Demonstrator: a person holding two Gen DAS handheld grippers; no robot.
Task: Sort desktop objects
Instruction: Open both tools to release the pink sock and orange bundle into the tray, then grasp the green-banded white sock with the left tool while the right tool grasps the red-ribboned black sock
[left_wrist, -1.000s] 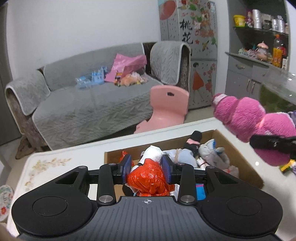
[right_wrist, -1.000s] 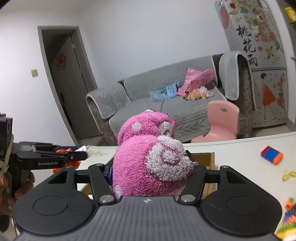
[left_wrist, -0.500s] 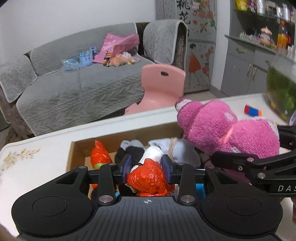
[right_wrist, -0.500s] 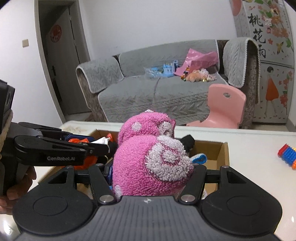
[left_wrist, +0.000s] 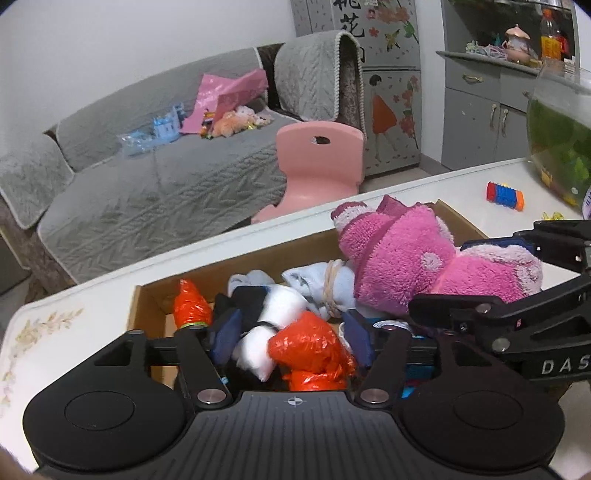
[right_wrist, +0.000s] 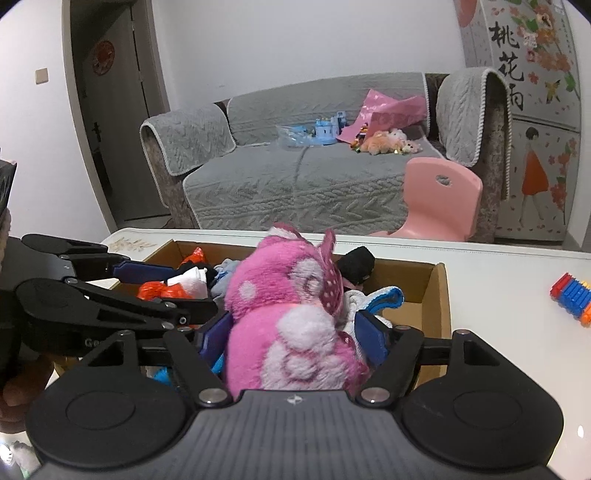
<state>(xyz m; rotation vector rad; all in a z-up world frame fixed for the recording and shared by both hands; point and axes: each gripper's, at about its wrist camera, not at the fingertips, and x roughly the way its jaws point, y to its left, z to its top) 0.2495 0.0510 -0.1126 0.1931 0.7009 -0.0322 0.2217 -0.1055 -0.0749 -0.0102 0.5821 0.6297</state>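
Over an open brown cardboard box (right_wrist: 441, 295) on the white surface (left_wrist: 424, 188), left gripper (left_wrist: 291, 332) jaws released around a crumpled orange plastic bundle (left_wrist: 312, 350), right gripper (right_wrist: 291, 334) jaws parted beside a fluffy pink plush toy (right_wrist: 291, 314); risk of snagging during withdrawal.

White walls, grey sofa (right_wrist: 295, 173) with quilted cover, pink chair (right_wrist: 439, 199) in front. Dark door (right_wrist: 110, 122) left. Decorated fridge (right_wrist: 532, 110) right, grey cabinet (left_wrist: 484, 110) beyond. White tabletop (right_wrist: 498, 280) with floral print.
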